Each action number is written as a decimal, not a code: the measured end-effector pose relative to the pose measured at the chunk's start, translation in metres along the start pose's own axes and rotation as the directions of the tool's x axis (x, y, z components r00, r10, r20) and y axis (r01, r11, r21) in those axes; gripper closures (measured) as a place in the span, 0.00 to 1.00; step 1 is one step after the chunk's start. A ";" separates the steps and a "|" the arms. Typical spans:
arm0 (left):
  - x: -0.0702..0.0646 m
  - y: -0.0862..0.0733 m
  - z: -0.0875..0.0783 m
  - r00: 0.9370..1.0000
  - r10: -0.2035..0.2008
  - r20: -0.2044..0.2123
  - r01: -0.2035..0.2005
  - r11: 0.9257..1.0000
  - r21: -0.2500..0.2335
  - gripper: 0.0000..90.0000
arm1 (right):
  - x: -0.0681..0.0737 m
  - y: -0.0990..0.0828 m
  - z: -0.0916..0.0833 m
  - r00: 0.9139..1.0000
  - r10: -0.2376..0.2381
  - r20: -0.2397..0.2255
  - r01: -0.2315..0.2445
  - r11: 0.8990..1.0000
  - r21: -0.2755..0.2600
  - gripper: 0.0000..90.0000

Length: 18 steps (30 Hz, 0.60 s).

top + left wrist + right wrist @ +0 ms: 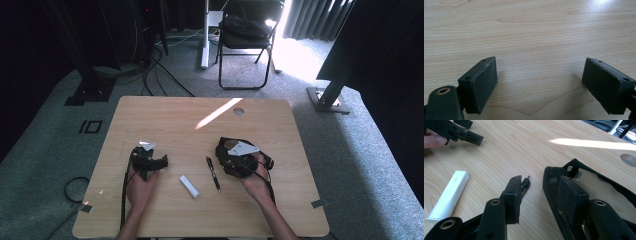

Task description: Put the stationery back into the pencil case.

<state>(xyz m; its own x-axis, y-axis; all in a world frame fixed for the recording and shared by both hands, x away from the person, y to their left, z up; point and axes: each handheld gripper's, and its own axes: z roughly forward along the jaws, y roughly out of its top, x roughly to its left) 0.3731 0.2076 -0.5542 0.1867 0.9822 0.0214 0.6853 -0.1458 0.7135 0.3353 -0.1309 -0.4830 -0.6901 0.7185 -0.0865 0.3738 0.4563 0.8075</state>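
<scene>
Fingers spread on both grippers; one pen, one white bar and one black pouch lie on one table.

Left gripper (540, 77) sits lower left of centre in the high view, its two jaws released and wide apart over bare table (531, 30), nothing between them. Right gripper (537, 197), lower right of centre in that view, has its jaws about half apart and grasps nothing that I can make out: in the right gripper view its left jaw stands just beside the pen (525, 185), whose tip pokes out above it, and its right jaw lies against the pouch (550, 182), whose strap loops toward the right edge. White bar (449, 195) lies at the lower left of that view, apart from the jaws; in the high view it sits between the two grippers, left of the pen.
</scene>
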 end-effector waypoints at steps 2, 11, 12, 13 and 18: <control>0.000 0.000 0.000 1.000 0.000 0.000 0.000 1.000 0.000 0.15 | 0.001 0.000 0.001 1.000 -0.002 -0.003 0.002 1.000 0.000 0.60; 0.000 0.000 0.000 1.000 0.000 0.000 0.000 1.000 -0.001 0.15 | 0.007 0.000 0.006 1.000 -0.011 -0.014 0.012 1.000 0.007 0.60; 0.000 0.000 0.000 1.000 0.000 0.000 0.000 1.000 0.000 0.15 | 0.007 0.000 0.007 1.000 -0.013 -0.015 0.013 1.000 0.008 0.60; 0.000 0.000 0.000 1.000 0.000 0.000 0.000 1.000 0.000 0.15 | 0.008 0.000 0.007 1.000 -0.015 -0.015 0.015 1.000 0.009 0.60; 0.000 0.000 0.000 1.000 0.000 0.000 0.000 1.000 0.000 0.15 | 0.011 -0.001 0.011 1.000 -0.018 -0.020 0.019 1.000 0.017 0.61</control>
<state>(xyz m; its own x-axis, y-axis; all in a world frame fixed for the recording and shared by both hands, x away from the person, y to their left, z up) 0.3731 0.2076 -0.5542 0.1868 0.9822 0.0214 0.6855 -0.1459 0.7134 0.3340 -0.1180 -0.4913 -0.7092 0.6993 -0.0896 0.3711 0.4783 0.7959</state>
